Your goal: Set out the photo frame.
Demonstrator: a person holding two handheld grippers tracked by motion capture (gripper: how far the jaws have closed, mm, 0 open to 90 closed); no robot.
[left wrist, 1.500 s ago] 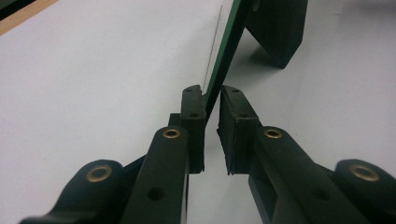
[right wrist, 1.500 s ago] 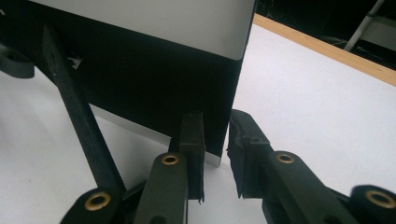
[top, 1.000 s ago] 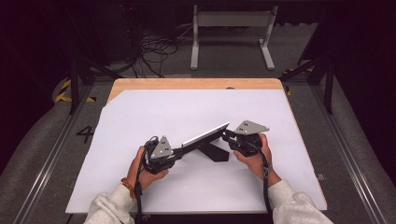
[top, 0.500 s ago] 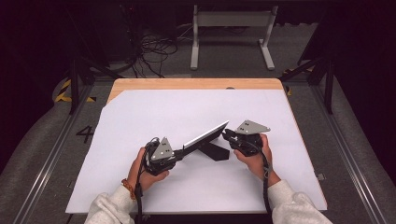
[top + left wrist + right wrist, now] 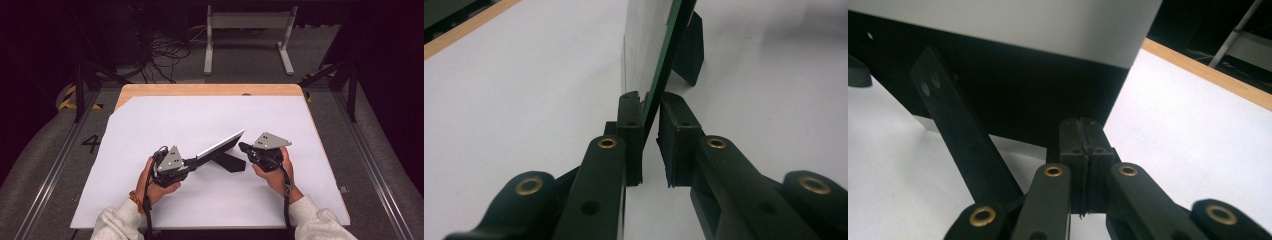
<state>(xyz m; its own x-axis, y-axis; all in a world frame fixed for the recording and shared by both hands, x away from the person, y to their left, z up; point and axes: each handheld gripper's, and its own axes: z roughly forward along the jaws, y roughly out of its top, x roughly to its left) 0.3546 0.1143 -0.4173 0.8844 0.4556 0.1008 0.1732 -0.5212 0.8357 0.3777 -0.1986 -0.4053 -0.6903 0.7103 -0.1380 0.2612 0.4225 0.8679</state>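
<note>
A thin flat panel with a pale face and a black back stands tilted on the white table sheet, propped by a black stand leg. My left gripper is shut on the panel's lower left edge. The left gripper view shows its pads pinching the green-edged panel, with the stand leg behind. My right gripper sits just behind the panel's right end. Its jaws have just been closing, and in the right gripper view they meet with nothing between them, close to the black back and the leg.
The white sheet covers a wooden table whose far edge shows as a tan strip. Beyond it are a metal stand and loose cables on the floor. Metal rails run along both sides.
</note>
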